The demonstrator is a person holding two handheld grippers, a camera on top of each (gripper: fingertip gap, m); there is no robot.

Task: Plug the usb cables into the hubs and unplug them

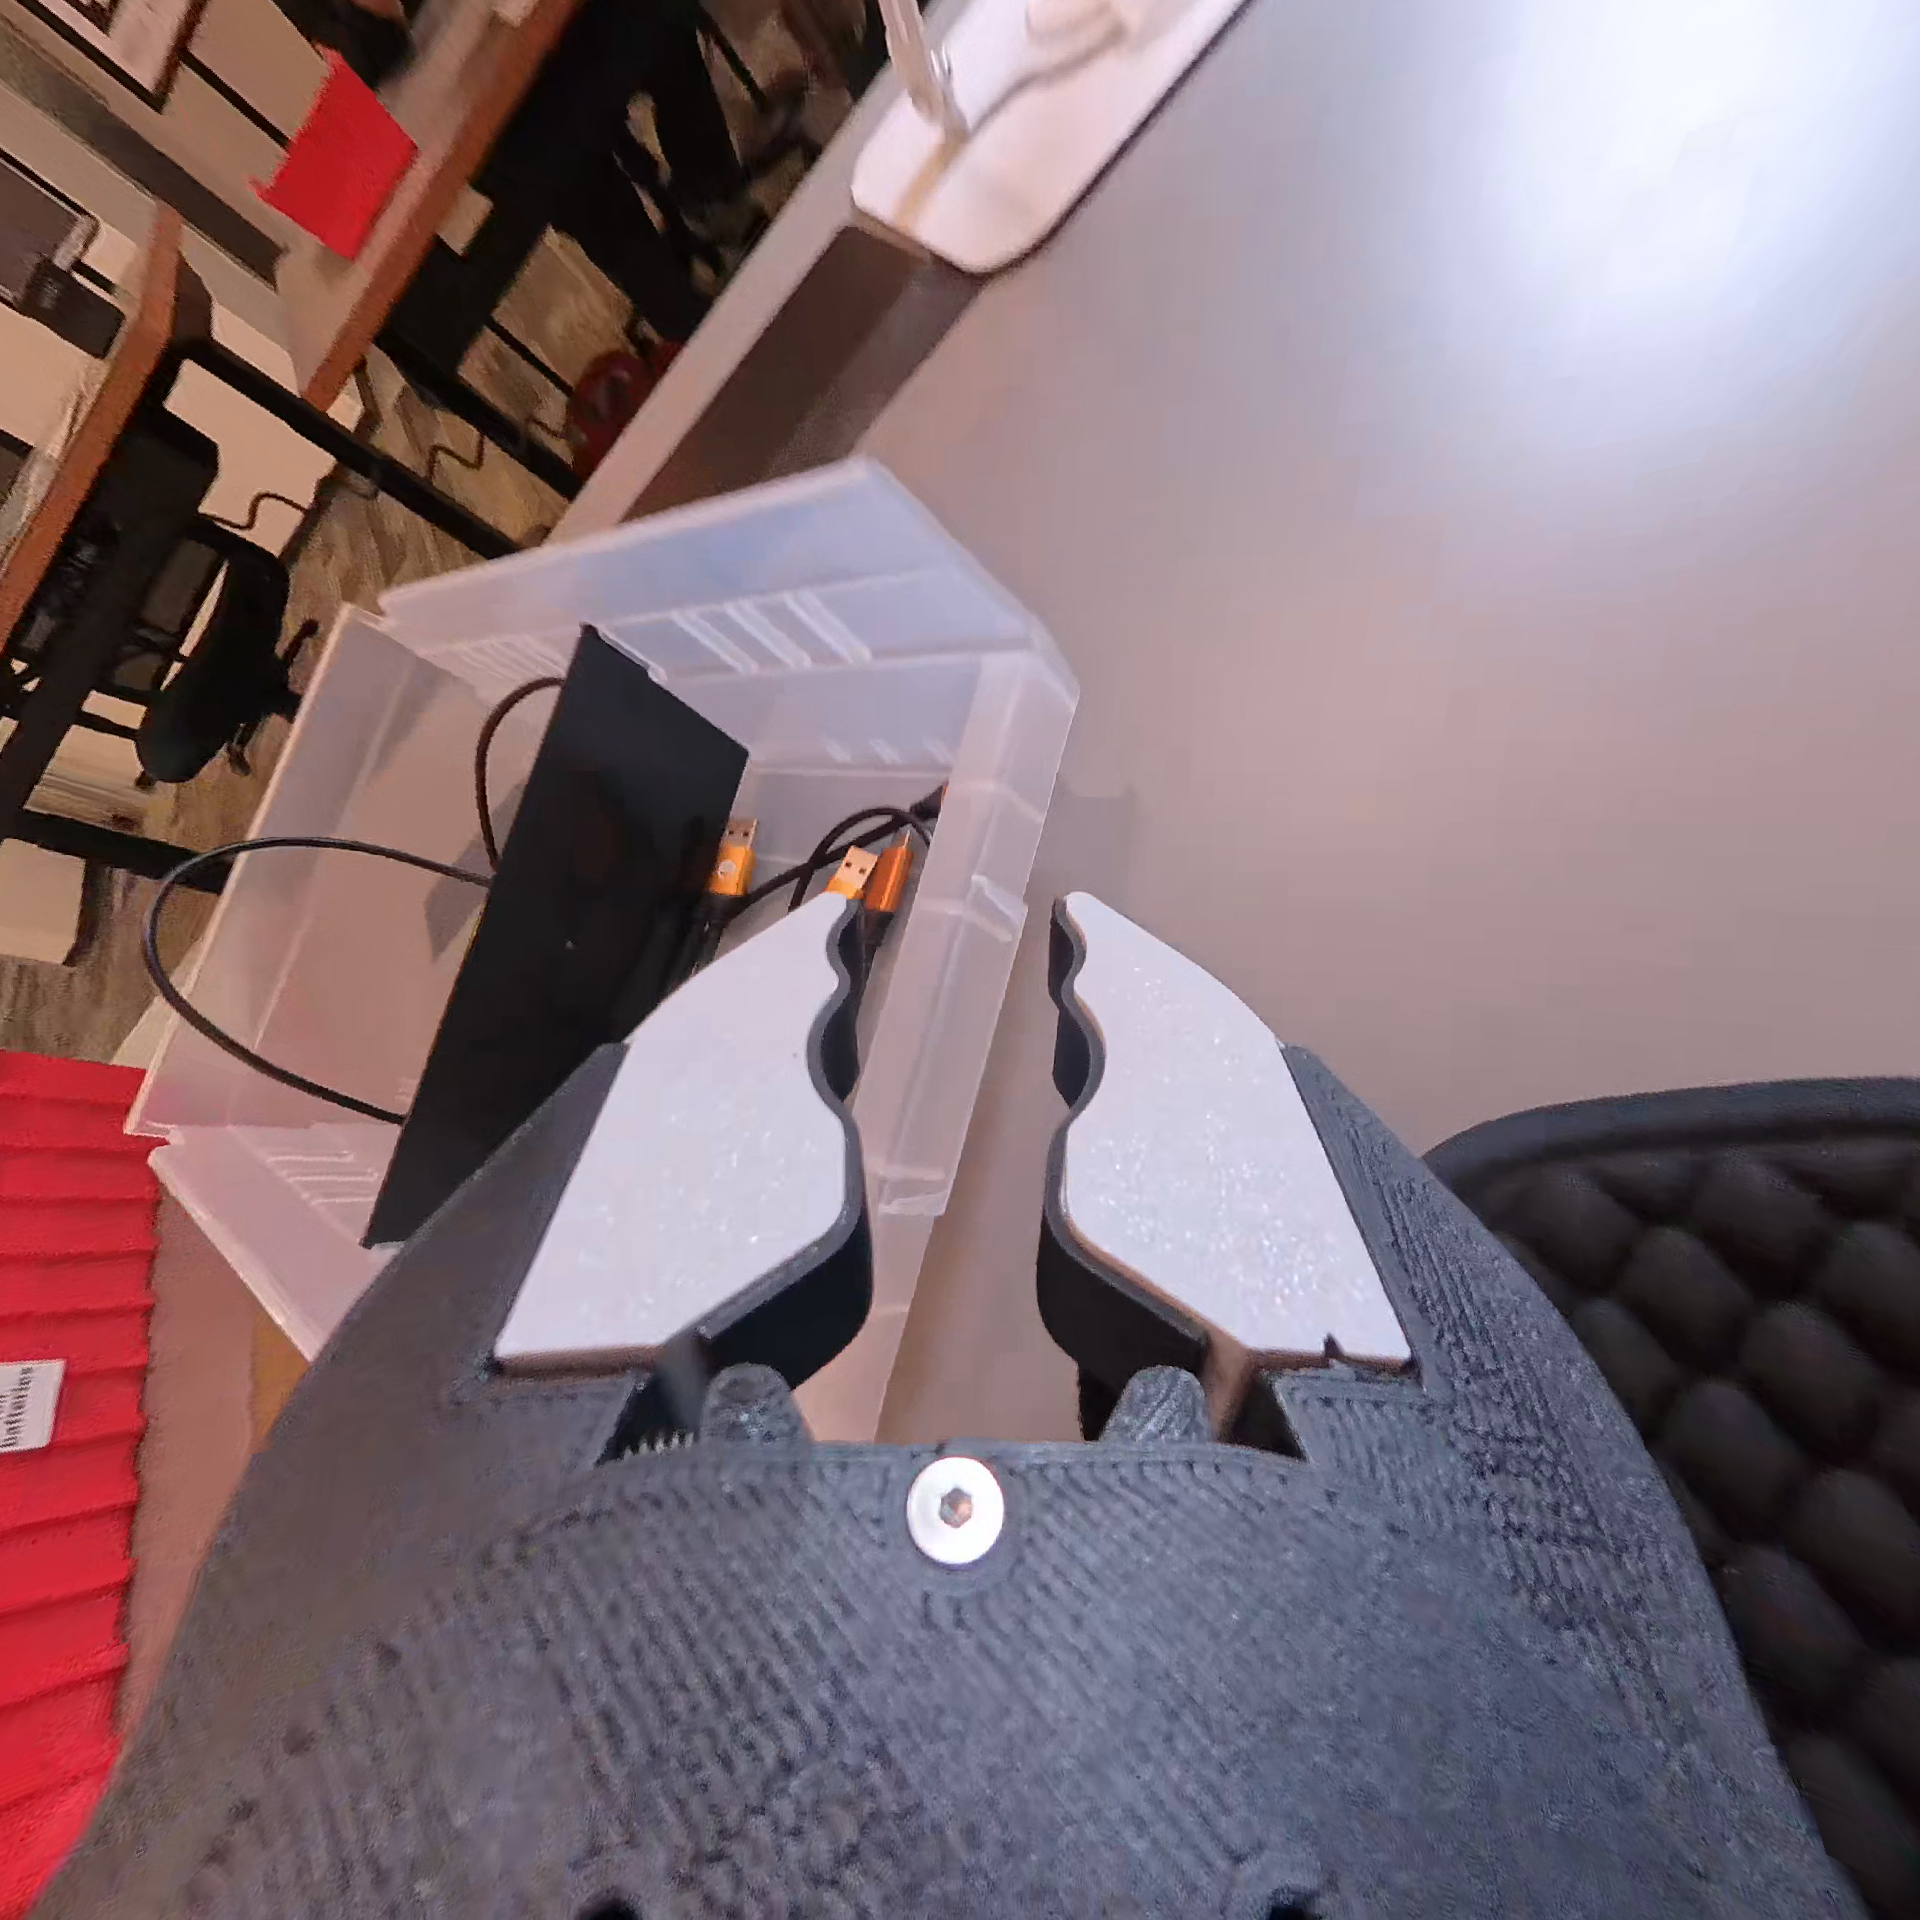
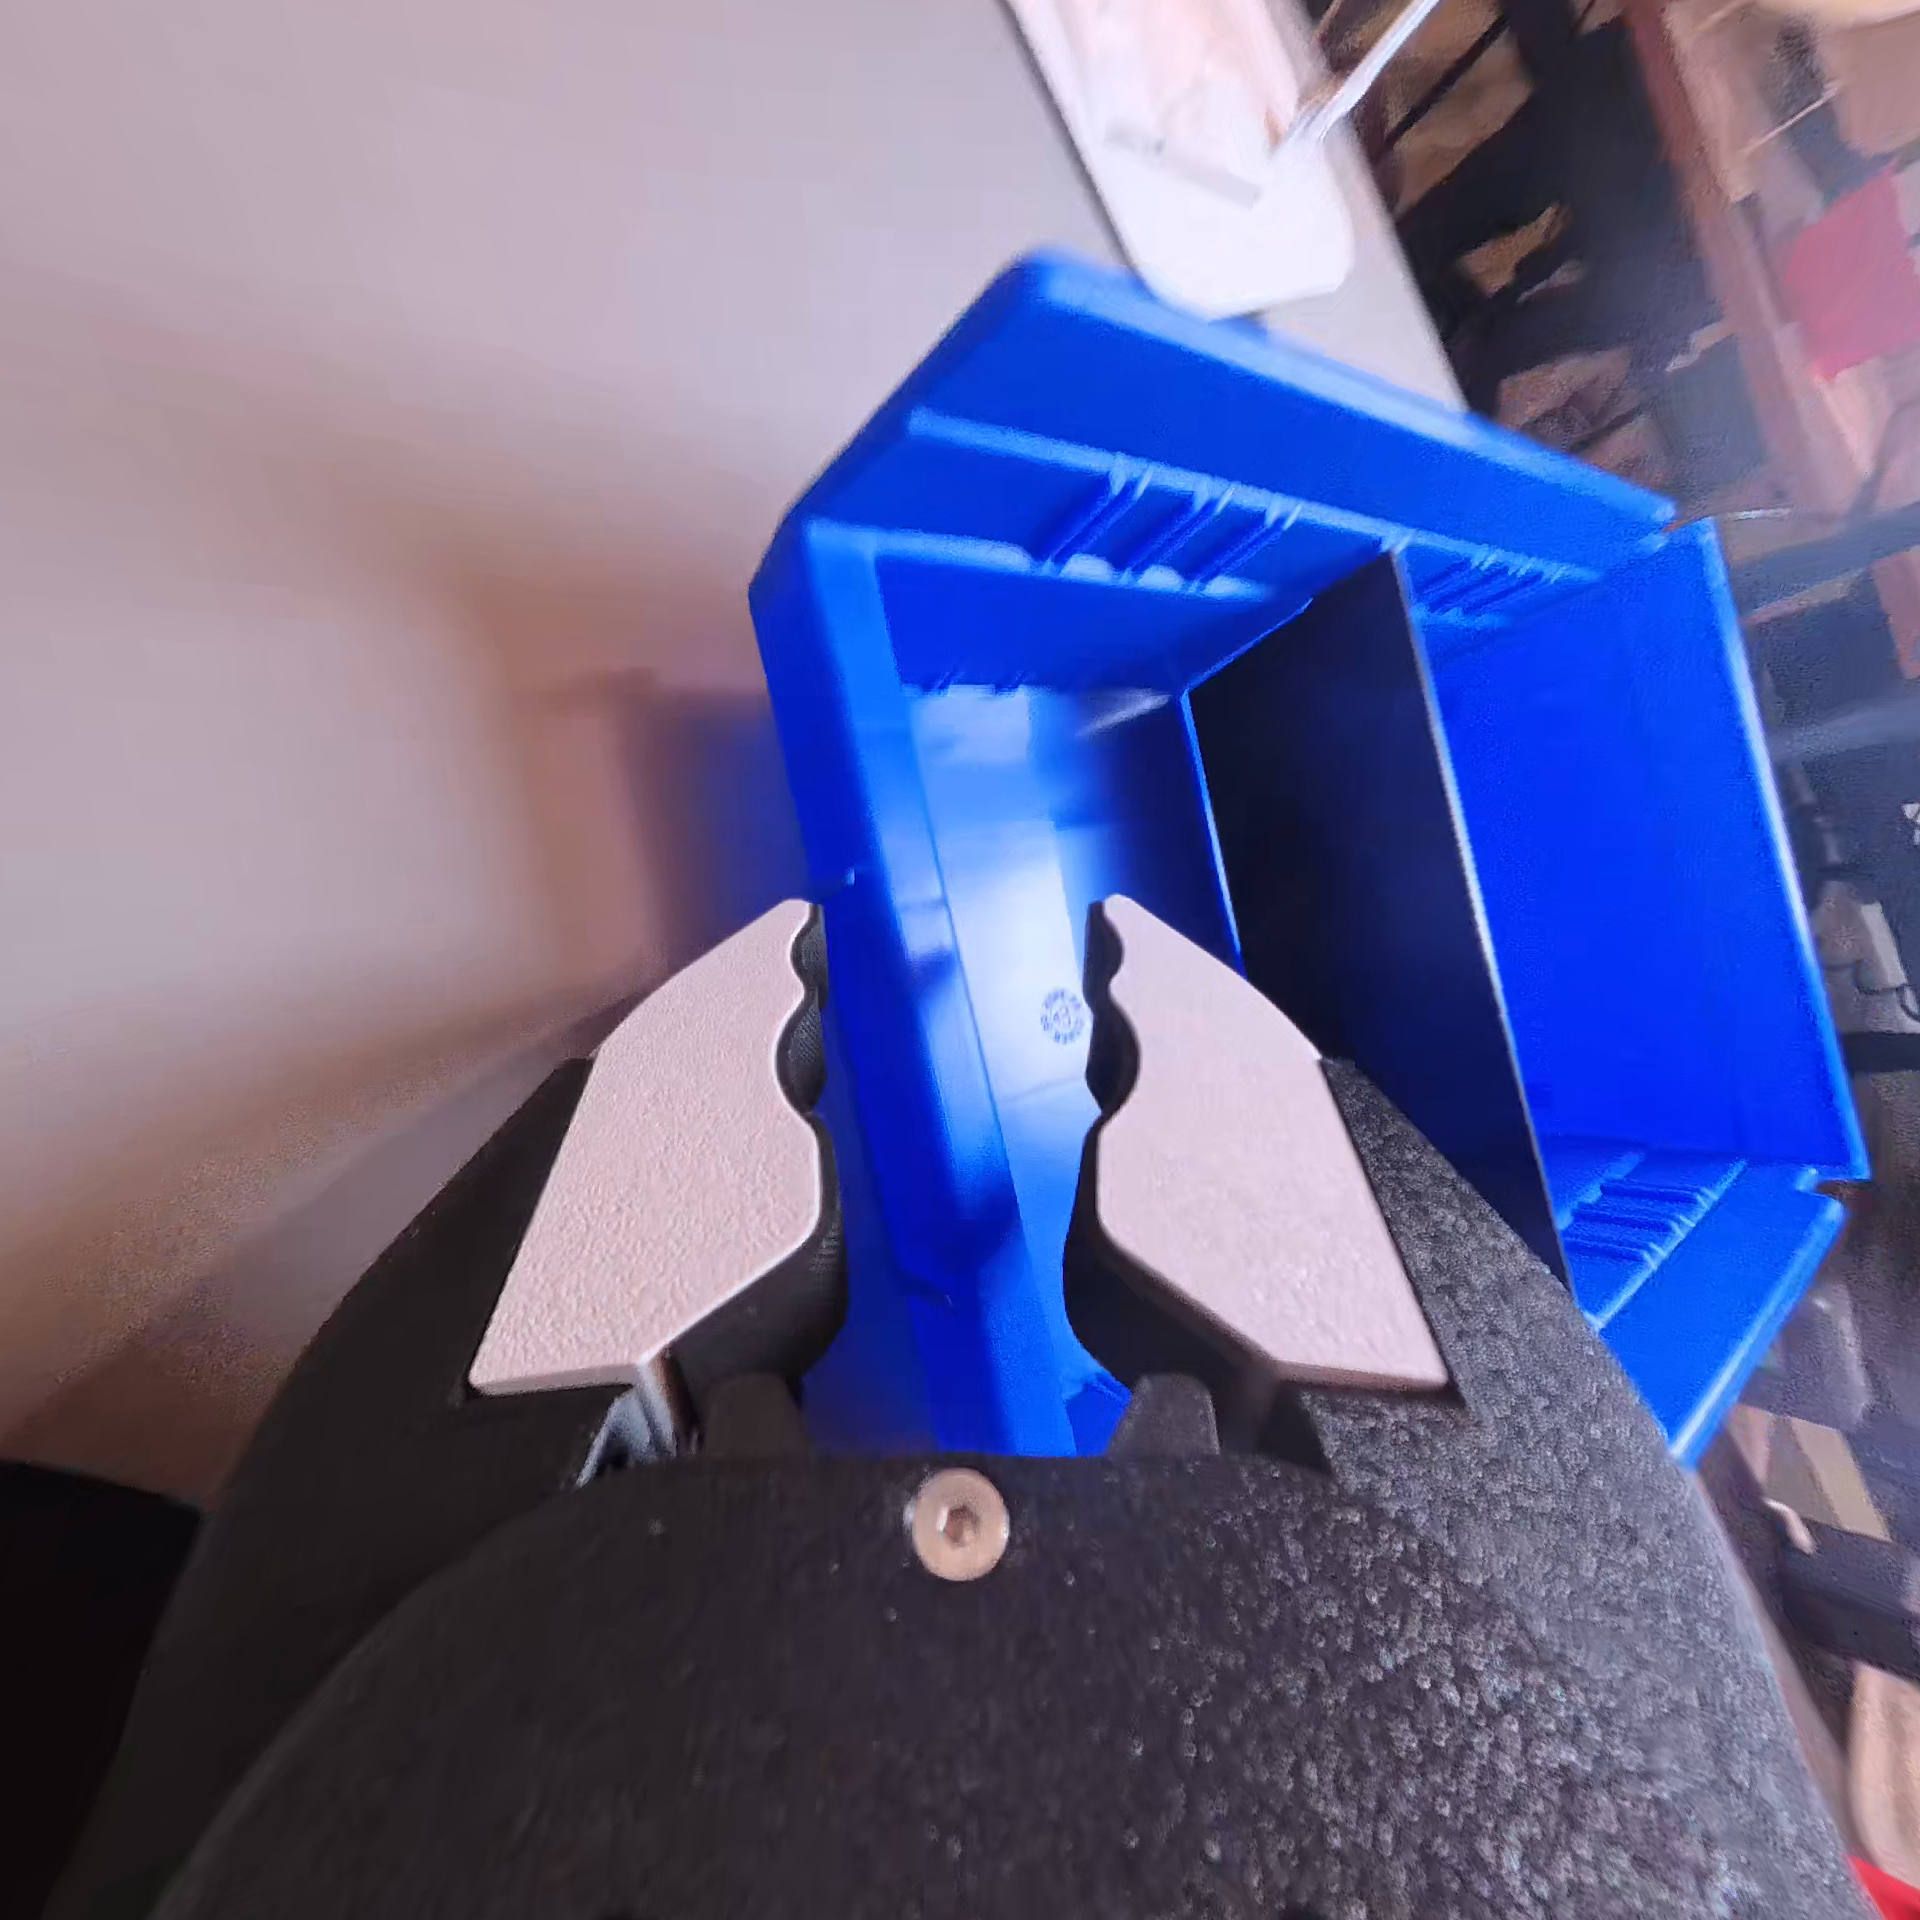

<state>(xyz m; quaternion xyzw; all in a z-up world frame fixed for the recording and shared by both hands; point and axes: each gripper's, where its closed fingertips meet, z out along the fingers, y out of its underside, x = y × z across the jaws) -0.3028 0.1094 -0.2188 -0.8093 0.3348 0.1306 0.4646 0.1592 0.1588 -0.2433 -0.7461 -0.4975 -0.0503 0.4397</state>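
You are at the outset, nothing plugged; your left tongs (image 1: pixel 951 914) stand open and empty over the near wall of the clear bin (image 1: pixel 997 831), where the orange-ended usb cables (image 1: pixel 883 883) lie beside a black divider (image 1: pixel 582 894); your right tongs (image 2: pixel 951 914) gape, straddling the blue bin (image 2: pixel 1558 831) wall without clamping; no hub shows; next, reach in and pinch one plug squarely.

Left gripper (image 1: pixel 948 914), right gripper (image 2: pixel 951 914): black textured bodies, grey jaws, 1 screw each.
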